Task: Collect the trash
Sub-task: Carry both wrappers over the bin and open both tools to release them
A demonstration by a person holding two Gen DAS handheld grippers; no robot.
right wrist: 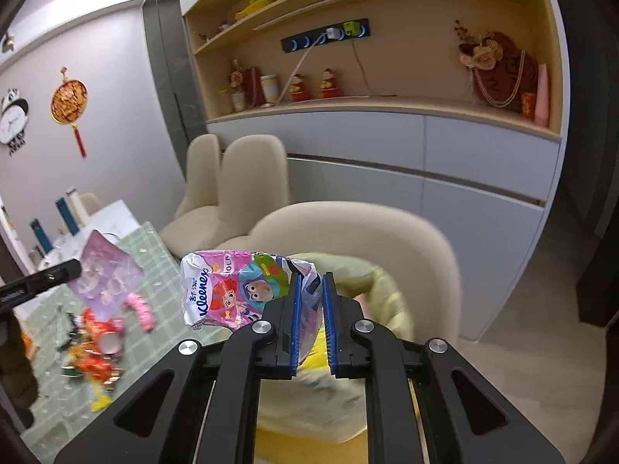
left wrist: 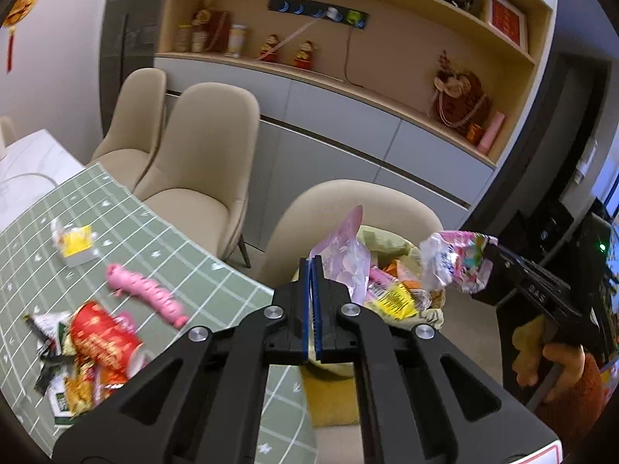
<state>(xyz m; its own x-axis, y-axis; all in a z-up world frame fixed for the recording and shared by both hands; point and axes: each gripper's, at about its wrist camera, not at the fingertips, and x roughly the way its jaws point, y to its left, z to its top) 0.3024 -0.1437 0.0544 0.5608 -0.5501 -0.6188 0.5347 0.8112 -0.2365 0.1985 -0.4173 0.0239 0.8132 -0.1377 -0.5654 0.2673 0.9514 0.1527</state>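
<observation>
My left gripper (left wrist: 312,261) is shut on a thin pink plastic packet (left wrist: 344,255) and holds it above the yellow-green trash bag (left wrist: 390,243), which holds several wrappers. My right gripper (right wrist: 309,282) is shut on an empty Kleenex tissue wrapper (right wrist: 232,286) and holds it over the same bag (right wrist: 348,270); it also shows in the left wrist view (left wrist: 456,263). More trash lies on the green checked tablecloth (left wrist: 162,247): a pink wrapper (left wrist: 147,290), a red cup (left wrist: 104,336) among crumpled wrappers, and a yellow and white box (left wrist: 77,243).
The bag sits on a beige chair (right wrist: 348,224) at the table's edge. Two more beige chairs (left wrist: 205,147) stand along the table. A grey cabinet with a shelf of ornaments (left wrist: 348,58) is behind.
</observation>
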